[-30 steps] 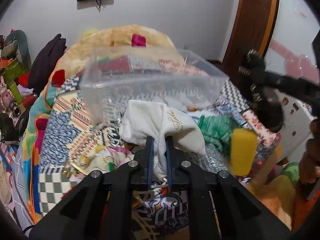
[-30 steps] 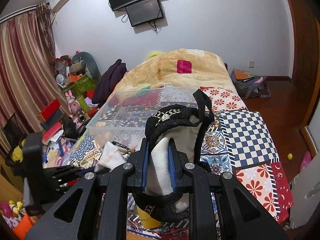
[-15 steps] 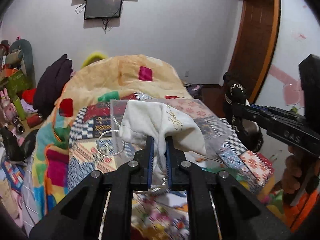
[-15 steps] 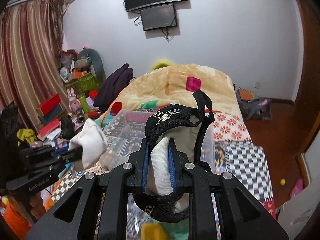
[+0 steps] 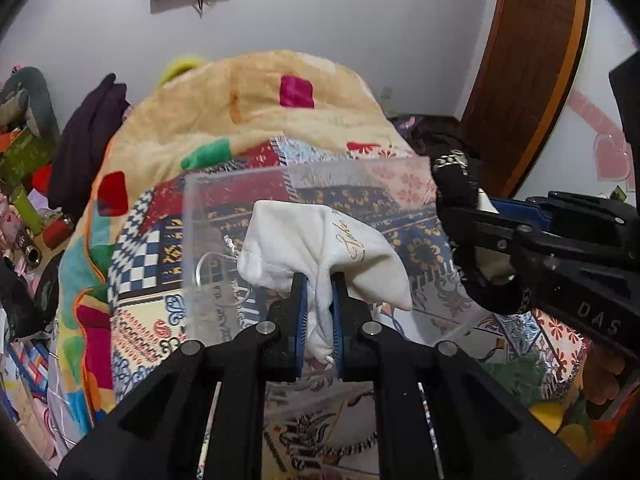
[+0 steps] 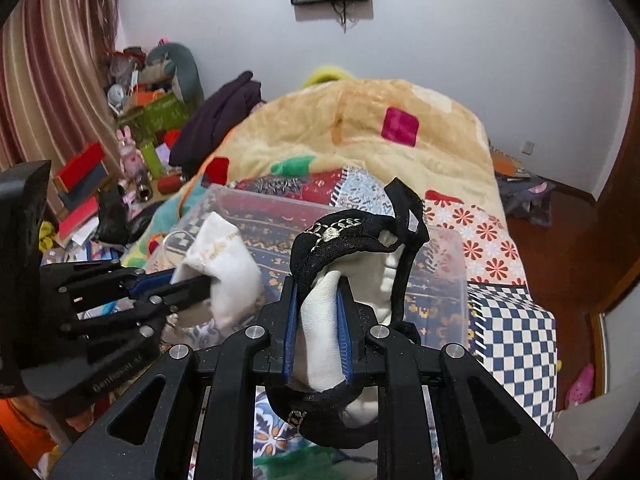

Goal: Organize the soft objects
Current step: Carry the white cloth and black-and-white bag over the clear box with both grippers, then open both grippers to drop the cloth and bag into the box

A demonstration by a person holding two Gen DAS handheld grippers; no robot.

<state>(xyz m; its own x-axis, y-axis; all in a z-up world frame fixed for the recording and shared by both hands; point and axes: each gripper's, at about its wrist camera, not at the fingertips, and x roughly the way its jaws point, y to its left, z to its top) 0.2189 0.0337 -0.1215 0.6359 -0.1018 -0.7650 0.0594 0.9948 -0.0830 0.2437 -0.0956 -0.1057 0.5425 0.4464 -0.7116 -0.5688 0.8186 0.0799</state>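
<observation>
Both grippers have risen and swung toward the bin (image 5: 240, 216) since a second ago, when the left one sat low before its near wall; now each load hangs at or over the rim. Nearest, the left gripper (image 5: 319, 280) is clamped narrow on a white pouch (image 5: 316, 240), whose drawstring loop (image 5: 208, 268) dangles against the bin's near wall. Just right of the pouch, over the bin's right corner, the right gripper (image 6: 317, 292) pinches the white lining of a black-trimmed bag (image 6: 348, 236), its strap (image 6: 404, 208) sticking up. Below them the bin stands on the patchwork quilt (image 6: 512, 320); a beige blanket (image 6: 360, 136) is heaped behind the bin.

My judgement: both items are about to be dropped inside. The risks are the two tools knocking together, since they converge on one opening, the pouch's cord or the bag's strap catching on the rim or a finger at release, and a push on the light bin sliding it across the soft quilt.
</observation>
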